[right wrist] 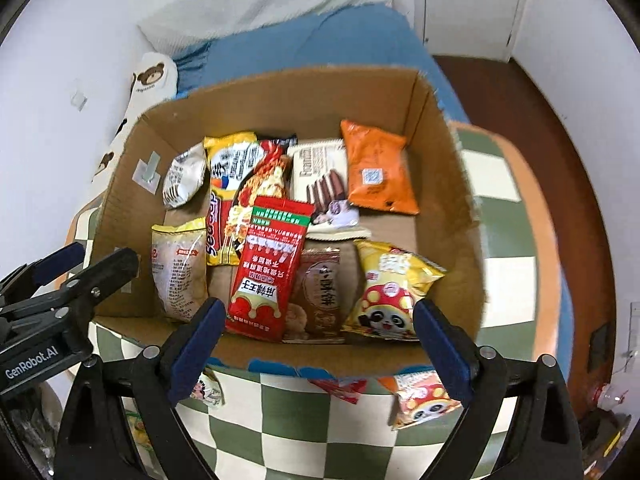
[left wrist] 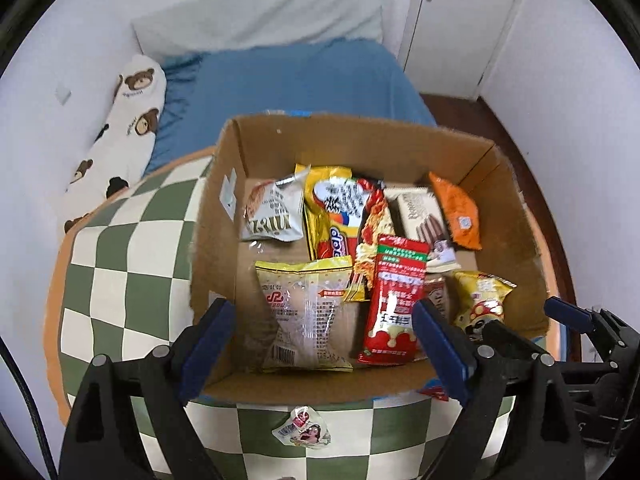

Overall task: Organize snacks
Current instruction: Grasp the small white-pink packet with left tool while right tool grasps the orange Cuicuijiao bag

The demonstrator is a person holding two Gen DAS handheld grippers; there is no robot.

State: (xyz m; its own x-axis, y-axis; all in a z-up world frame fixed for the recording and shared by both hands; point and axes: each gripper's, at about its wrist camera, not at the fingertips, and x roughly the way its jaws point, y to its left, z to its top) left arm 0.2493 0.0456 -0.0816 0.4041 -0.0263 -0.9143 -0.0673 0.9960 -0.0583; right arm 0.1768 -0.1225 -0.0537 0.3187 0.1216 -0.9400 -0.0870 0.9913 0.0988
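Note:
An open cardboard box point(left wrist: 360, 136) point(right wrist: 288, 88) stands on a green-and-cream checkered table point(left wrist: 120, 240) point(right wrist: 508, 216) and holds several snack packs. A red packet point(left wrist: 394, 300) point(right wrist: 270, 268), a clear yellow-topped bag point(left wrist: 308, 312) point(right wrist: 178, 272), a yellow panda bag point(left wrist: 482, 304) point(right wrist: 390, 292) and an orange pack point(left wrist: 458, 210) point(right wrist: 378, 168) lie inside. My left gripper point(left wrist: 322, 344) is open and empty over the box's near edge. My right gripper point(right wrist: 316, 340) is open and empty there too, to the right of the left one.
Loose snacks lie on the table in front of the box: a small pack point(left wrist: 304, 432), a red pack point(right wrist: 340, 390) and a second panda bag point(right wrist: 424, 400). A blue bed point(left wrist: 300, 80) with a bear-print pillow point(left wrist: 124, 136) lies behind. Dark floor point(right wrist: 520, 92) is at the right.

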